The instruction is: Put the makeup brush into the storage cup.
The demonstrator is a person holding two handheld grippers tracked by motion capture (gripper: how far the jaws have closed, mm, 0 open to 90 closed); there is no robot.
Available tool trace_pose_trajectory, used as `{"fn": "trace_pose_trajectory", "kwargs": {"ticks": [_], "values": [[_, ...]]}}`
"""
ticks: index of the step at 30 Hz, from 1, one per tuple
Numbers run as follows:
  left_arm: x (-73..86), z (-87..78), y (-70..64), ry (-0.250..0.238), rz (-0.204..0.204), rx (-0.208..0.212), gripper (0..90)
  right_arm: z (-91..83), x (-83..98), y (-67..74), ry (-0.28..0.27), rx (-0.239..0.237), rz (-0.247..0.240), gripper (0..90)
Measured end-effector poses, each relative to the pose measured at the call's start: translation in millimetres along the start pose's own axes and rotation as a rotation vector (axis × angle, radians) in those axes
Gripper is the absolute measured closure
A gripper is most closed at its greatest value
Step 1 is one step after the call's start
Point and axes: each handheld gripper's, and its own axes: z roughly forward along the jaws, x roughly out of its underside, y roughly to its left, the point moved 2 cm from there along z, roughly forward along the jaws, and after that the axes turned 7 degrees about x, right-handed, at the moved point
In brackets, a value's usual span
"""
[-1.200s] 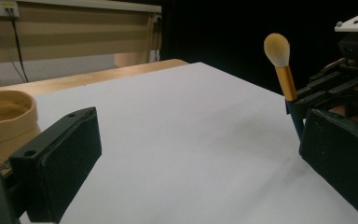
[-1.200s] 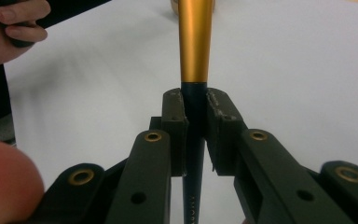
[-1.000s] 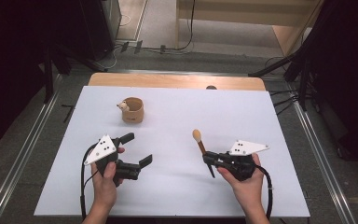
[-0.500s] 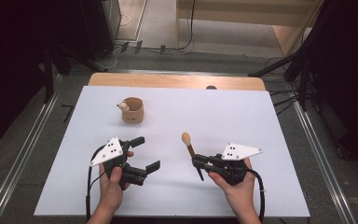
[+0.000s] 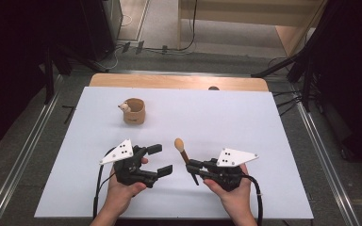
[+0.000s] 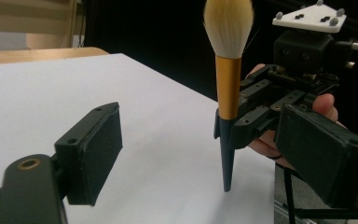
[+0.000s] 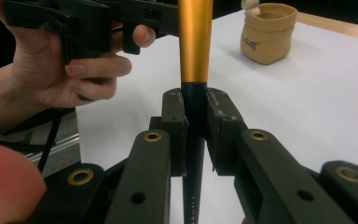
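Holding the brush (image 5: 184, 153) upright at lower centre, right tongs (image 5: 194, 168) are clamped on its dark handle — left tongs (image 5: 159, 159), empty and just narrowing, stand beside; a handover looks next, needing them closed on the handle.

brush (image 7: 195, 42) bristles cut off by right gripper view's top edge; small figure (image 5: 123, 107) on pouch (image 5: 135, 112) too small to identify

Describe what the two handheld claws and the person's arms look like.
Both the left claw and the right claw are black, with flat rectangular padded jaws, brass-coloured pivot rivets and a pale three-cornered plate dotted with dark markers on top. A black cable trails from each. The forearms are bare, no sleeves showing.
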Motion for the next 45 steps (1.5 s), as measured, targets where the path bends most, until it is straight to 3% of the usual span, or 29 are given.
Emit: {"fn": "trace_pose_trajectory", "kwargs": {"ticks": [22,45], "values": [[-0.7,7.5,-10.1,-0.038,-0.024,0.069,49.2,12.2,-2.8,18.9,-0.004,-0.033,-0.035,80.7],[2.5,12.7,-9.6,-0.041,-0.088,0.119,71.3,17.0,-2.5,24.5,-0.002,-0.042,-0.053,80.7]]}}
